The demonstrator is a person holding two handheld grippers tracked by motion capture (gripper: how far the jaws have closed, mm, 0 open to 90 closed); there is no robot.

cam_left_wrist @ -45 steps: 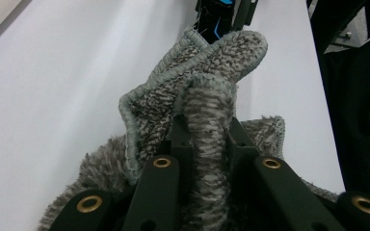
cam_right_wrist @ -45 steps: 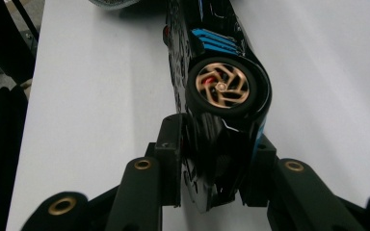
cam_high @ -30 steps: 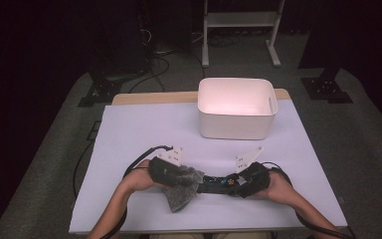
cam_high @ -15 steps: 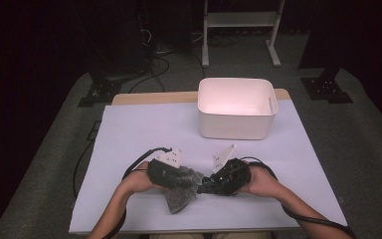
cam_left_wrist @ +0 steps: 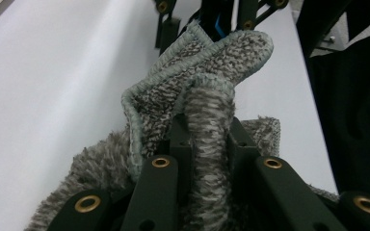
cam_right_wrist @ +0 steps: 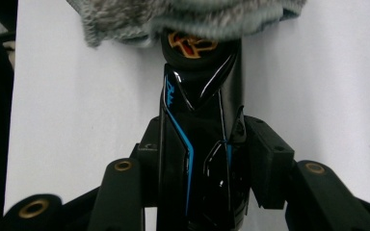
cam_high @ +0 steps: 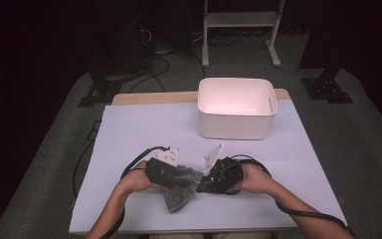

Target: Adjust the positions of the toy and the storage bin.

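The left hand-held gripper (cam_high: pixel 181 177) is clamped on a fold of the grey fluffy cloth (cam_left_wrist: pixel 207 96), holding it just above the white tabletop (cam_high: pixel 129 134) near the front edge. The right hand-held gripper (cam_high: pixel 206 181) is clamped on a glossy black-and-blue object (cam_right_wrist: pixel 200 139) whose tip meets the cloth, its jaws having just been closing; the cloth seems held to wipe it. A white bin (cam_high: pixel 236 107) stands well apart behind.

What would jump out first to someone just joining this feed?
The two grippers meeting at the table's near edge: the left gripper is shut on a grey fluffy cloth, and the right gripper holds a glossy black and blue object against it. Behind them stands an empty white bin.
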